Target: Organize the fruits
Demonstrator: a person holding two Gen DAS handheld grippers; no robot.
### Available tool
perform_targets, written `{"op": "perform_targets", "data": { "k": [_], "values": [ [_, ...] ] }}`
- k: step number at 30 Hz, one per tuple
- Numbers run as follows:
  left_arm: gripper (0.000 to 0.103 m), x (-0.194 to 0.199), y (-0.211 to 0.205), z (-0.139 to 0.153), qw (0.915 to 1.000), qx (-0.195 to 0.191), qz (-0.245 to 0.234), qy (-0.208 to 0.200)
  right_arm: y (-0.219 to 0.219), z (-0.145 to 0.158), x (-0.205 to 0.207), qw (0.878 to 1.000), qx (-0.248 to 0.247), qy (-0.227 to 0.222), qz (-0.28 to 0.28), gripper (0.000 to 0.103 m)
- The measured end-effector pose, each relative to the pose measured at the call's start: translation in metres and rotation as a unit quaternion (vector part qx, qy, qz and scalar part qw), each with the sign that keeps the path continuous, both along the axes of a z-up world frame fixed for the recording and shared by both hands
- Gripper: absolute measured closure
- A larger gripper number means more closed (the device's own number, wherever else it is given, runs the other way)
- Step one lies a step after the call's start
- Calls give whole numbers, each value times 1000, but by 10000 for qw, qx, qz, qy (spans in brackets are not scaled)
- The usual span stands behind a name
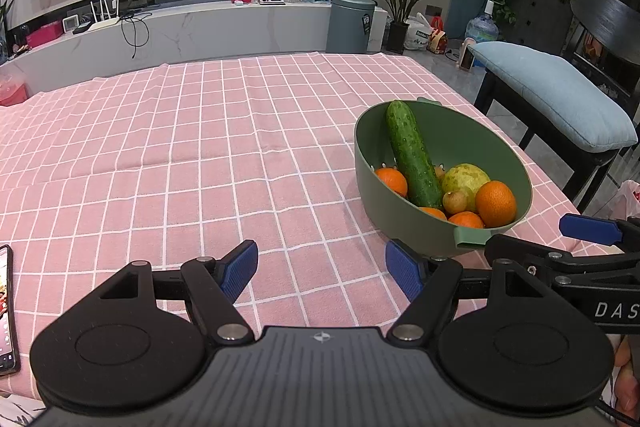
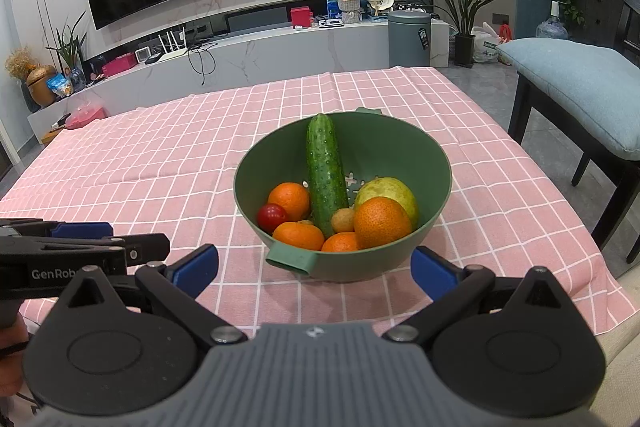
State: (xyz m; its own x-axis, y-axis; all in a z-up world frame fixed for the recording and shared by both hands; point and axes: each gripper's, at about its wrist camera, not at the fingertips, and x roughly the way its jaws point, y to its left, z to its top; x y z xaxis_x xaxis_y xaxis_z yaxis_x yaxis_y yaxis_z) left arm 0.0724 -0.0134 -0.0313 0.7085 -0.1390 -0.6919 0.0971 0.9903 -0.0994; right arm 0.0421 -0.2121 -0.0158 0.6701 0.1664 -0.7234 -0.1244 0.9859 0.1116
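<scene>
A green colander bowl (image 2: 400,147) stands on the pink checked tablecloth (image 2: 160,163); it also shows in the left wrist view (image 1: 460,131). In it lie a cucumber (image 2: 325,171), several oranges (image 2: 382,223), a green guava (image 2: 394,191), a small red fruit (image 2: 272,217) and a small tan fruit (image 2: 344,220). My right gripper (image 2: 314,269) is open and empty, just in front of the bowl's near handle (image 2: 291,259). My left gripper (image 1: 322,269) is open and empty, over the cloth to the left of the bowl.
A phone (image 1: 6,311) lies at the table's left near edge. A chair with a blue cushion (image 2: 580,87) stands to the right of the table. A TV bench (image 2: 240,55) and a grey bin (image 2: 409,33) are beyond the far edge.
</scene>
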Motion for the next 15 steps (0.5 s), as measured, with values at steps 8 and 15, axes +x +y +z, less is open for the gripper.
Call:
{"op": "perform_targets", "data": {
  "k": [8,15],
  "values": [
    [17,-1,0,0,10000,9,1,4,0,0,0,10000,1,0,-2,5],
    [17,-1,1,0,10000,12,0,-6,0,0,0,10000,-2,-2,-3,5]
  ]
}}
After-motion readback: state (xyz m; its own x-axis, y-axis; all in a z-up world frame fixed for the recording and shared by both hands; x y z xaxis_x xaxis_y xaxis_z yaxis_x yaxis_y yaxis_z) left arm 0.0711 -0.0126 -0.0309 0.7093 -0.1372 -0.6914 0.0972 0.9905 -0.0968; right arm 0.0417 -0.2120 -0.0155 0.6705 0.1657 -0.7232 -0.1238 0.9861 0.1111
